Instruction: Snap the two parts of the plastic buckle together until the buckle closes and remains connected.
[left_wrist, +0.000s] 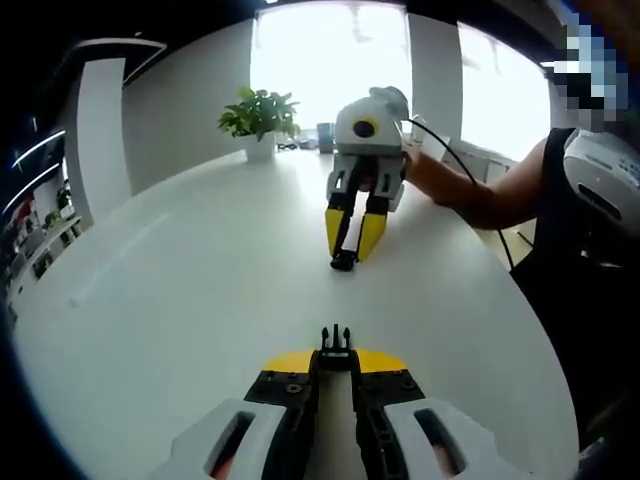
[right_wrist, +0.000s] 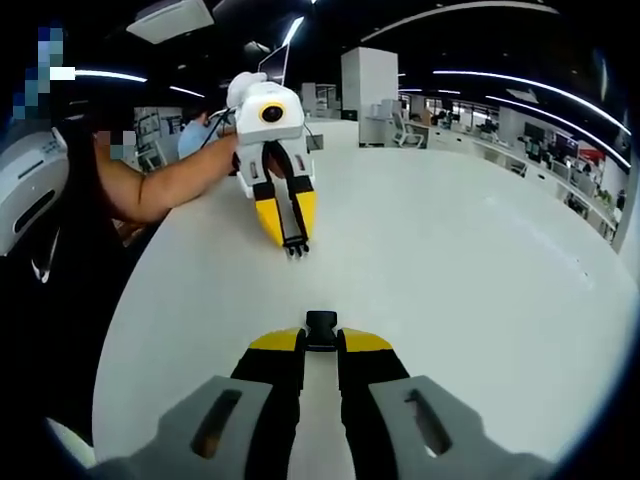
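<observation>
The left gripper (left_wrist: 336, 362), with yellow-tipped black jaws, is clamped on the black pronged male half of the plastic buckle (left_wrist: 336, 342). That half sticks straight out past the fingertips, its long axis in line with the jaws and its prongs pointing across the round white table (left_wrist: 180, 300) at the other gripper.

The right gripper (right_wrist: 321, 342) is closed on the black socket half of the buckle (right_wrist: 321, 322), a short blocky piece that also lies along its jaws and faces forward.

The two halves point at each other, tip to tip along roughly one line, but well apart, with bare tabletop between them. Both are held low, near the surface (contact with the table cannot be told).

A potted green plant (left_wrist: 259, 115) stands at the far edge before bright windows.
</observation>
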